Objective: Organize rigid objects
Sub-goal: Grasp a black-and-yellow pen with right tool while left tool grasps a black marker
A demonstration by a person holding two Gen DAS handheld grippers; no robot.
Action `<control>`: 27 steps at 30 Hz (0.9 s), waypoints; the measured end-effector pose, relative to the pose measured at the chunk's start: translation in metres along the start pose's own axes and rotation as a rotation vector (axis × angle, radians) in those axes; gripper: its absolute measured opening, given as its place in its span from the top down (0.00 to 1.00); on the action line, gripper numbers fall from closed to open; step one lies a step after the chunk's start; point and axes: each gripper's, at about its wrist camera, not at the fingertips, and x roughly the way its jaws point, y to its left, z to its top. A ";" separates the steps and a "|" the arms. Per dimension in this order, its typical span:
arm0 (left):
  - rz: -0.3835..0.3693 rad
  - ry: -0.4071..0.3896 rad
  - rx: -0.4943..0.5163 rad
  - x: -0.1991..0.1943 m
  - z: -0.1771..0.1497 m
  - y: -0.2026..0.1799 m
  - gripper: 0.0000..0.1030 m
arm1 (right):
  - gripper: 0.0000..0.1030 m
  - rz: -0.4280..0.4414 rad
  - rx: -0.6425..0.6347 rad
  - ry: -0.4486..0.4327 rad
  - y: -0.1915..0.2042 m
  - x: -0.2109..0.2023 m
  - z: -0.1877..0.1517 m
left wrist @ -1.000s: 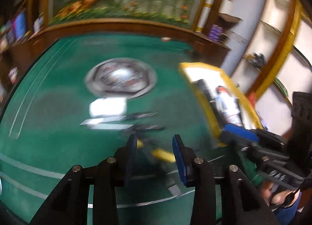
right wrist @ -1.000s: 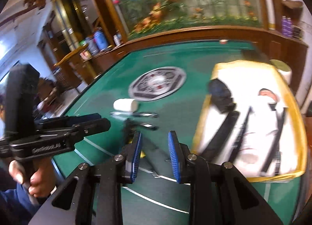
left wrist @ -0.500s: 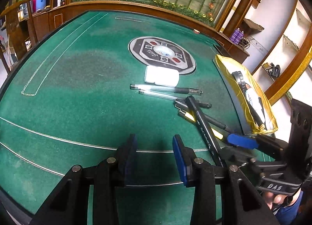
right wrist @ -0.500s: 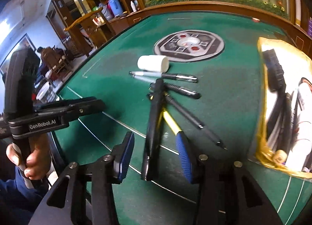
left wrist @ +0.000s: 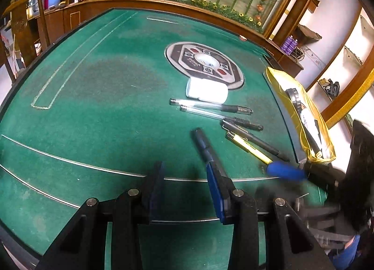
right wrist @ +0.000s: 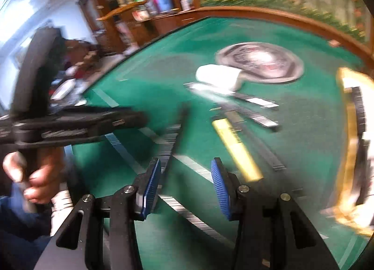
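A black marker [left wrist: 202,144] lies on the green felt, its near end beside the right finger of my left gripper [left wrist: 184,169], which is open and empty. In the blurred right wrist view the marker [right wrist: 176,129] runs past the left pad of my right gripper [right wrist: 185,169]. That gripper is open, with only felt between its pads. A yellow pen [left wrist: 247,146], a black pen [left wrist: 254,140] and two clear gel pens [left wrist: 210,106] lie in a loose fan beyond. A white box [left wrist: 206,89] sits behind them.
A gold tray [left wrist: 278,78] at the table's right edge holds a black brush, a white tube and other dark items. A round emblem plate [left wrist: 204,64] marks the table centre. A hand [right wrist: 35,176] holds the left gripper's handle. A wooden rim bounds the felt.
The right gripper's jaws have spread. The black marker, between them half a second ago, now lies on the felt to their left. Both grippers have come lower over the table.
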 end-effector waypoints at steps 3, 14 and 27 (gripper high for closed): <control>-0.002 0.014 0.009 0.003 -0.001 -0.004 0.61 | 0.58 -0.061 0.034 0.022 -0.020 0.001 0.001; 0.033 0.051 0.004 0.009 -0.004 -0.005 0.61 | 0.89 -0.081 -0.075 0.101 -0.011 0.010 0.000; 0.226 0.033 0.100 0.020 -0.011 -0.025 0.84 | 0.92 -0.122 -0.167 0.106 0.004 0.031 0.012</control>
